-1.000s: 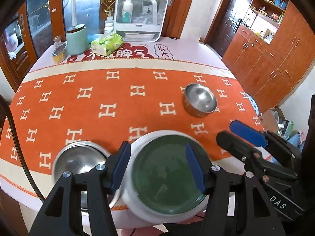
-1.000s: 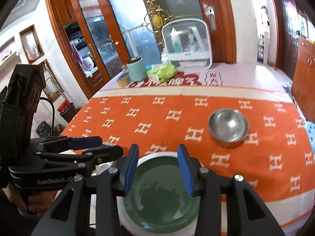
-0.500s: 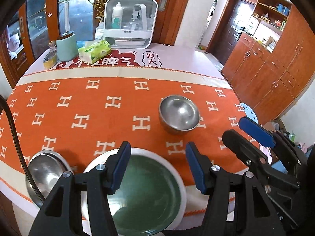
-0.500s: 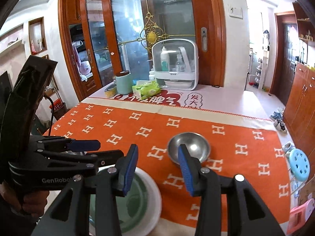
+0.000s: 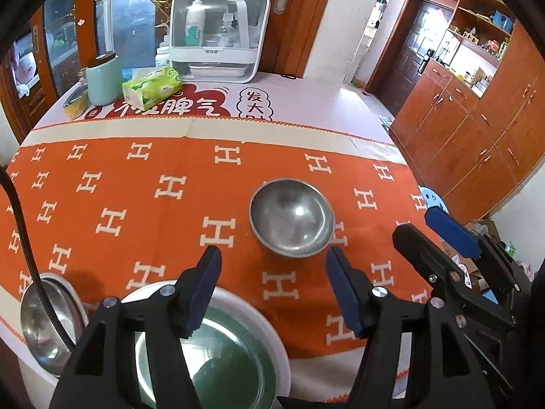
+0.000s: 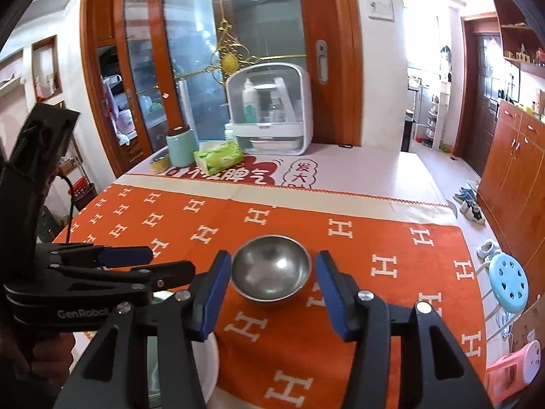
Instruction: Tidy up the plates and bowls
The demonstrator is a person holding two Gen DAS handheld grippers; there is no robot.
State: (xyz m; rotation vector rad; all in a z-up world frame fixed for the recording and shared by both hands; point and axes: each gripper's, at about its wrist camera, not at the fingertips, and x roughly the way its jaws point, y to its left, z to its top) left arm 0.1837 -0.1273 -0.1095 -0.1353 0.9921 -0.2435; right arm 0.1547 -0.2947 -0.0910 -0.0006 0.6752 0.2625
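The right gripper (image 6: 272, 293) hovers with fingers wide, lined up on the steel bowl (image 6: 271, 275) standing alone mid-surface. The left gripper (image 5: 272, 289), fingers also wide and empty, hangs above the green plate (image 5: 218, 358). Approach step; next comes lowering over the bowl's rim and closing.
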